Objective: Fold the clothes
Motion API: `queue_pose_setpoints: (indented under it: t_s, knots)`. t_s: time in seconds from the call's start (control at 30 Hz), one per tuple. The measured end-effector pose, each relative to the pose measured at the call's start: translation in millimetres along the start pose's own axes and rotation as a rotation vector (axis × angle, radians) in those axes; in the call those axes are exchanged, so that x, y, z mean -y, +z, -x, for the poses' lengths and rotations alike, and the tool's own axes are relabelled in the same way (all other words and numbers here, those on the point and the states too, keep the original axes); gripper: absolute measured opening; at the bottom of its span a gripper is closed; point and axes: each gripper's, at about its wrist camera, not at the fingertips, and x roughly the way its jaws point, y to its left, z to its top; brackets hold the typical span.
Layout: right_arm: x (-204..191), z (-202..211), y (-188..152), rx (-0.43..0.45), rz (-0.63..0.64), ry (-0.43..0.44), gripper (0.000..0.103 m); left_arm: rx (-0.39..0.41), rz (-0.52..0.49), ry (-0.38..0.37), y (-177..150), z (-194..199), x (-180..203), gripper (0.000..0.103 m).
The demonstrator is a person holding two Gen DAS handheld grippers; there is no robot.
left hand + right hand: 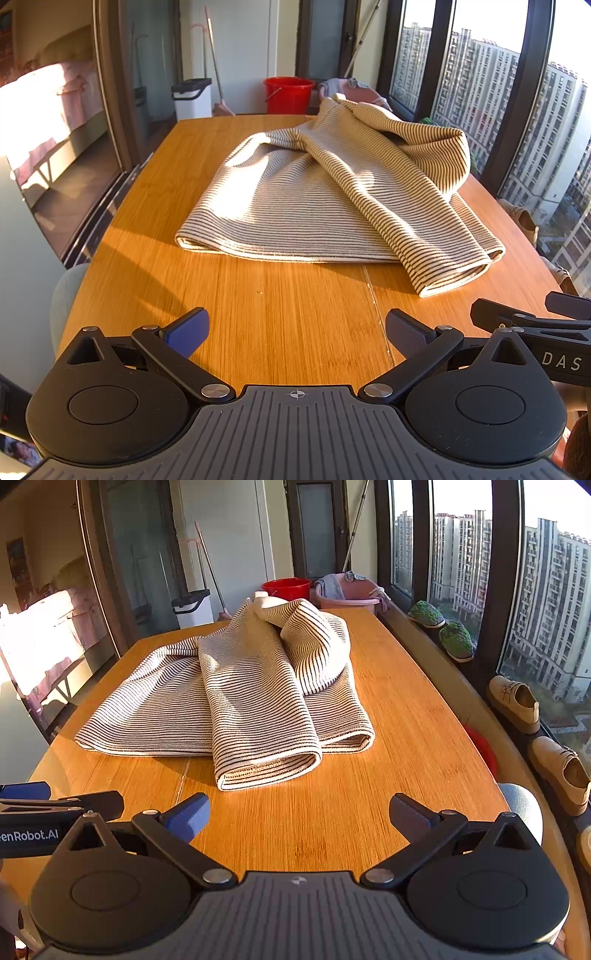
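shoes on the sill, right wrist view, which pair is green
The far pair of slippers, fuzzy green with pale soles, beyond the tan leather shoes, which sit nearer the right tongs.

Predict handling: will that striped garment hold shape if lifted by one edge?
Probably not. The striped garment already slumps in soft rolls and creases, so it should droop. It looks thin, so likely light. On the smooth wooden table a push would probably bunch it.
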Motion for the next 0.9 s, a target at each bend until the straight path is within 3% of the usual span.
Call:
queue_pose_setpoints:
  t_s: [0.9]
  knots:
    - [0.4,-1.7,0.5,-0.013,0.002,0.003,0.103,-0.003,0.003,-0.004,1.0,-0.6,-1.4,0.103]
